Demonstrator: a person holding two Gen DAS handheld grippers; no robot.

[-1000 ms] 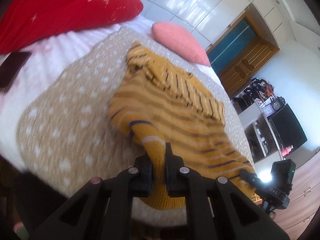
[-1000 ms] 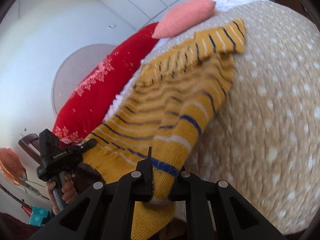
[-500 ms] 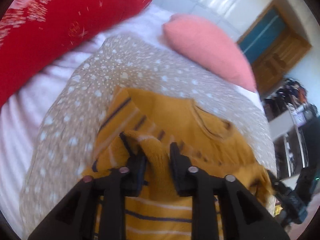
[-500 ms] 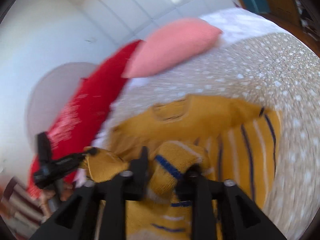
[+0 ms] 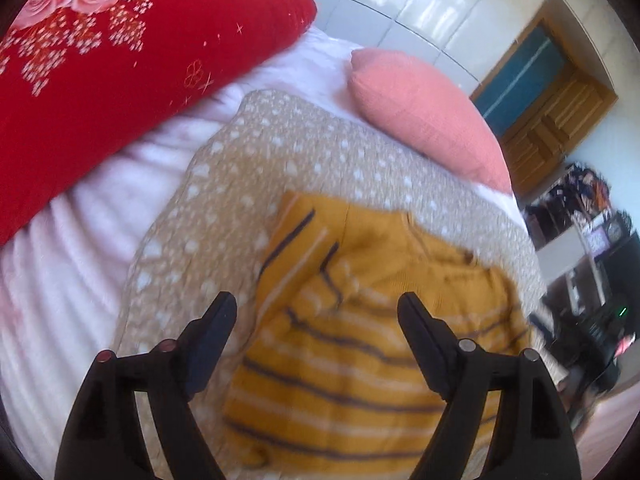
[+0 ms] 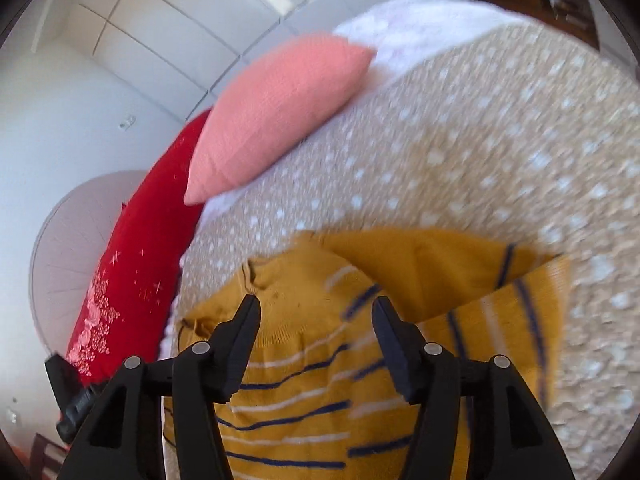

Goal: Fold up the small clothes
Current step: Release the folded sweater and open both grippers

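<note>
grippers left (image 5: pixel 316 312) and right (image 6: pixel 316 314) just opened wide, empty, above folded mustard sweater (image 5: pixel 360 344).

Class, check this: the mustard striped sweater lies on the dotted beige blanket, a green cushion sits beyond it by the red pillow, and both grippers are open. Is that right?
One slip: the cushion is pink, not green, as the right wrist view shows. The sweater, blanket, red pillow and open left gripper and right gripper stand.

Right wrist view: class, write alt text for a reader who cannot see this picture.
The open right gripper, its jaws just opened, hovers over a mustard striped sweater folded on a beige dotted blanket, with nothing between its fingers. Behind lie a pink cushion and a red floral pillow.
</note>
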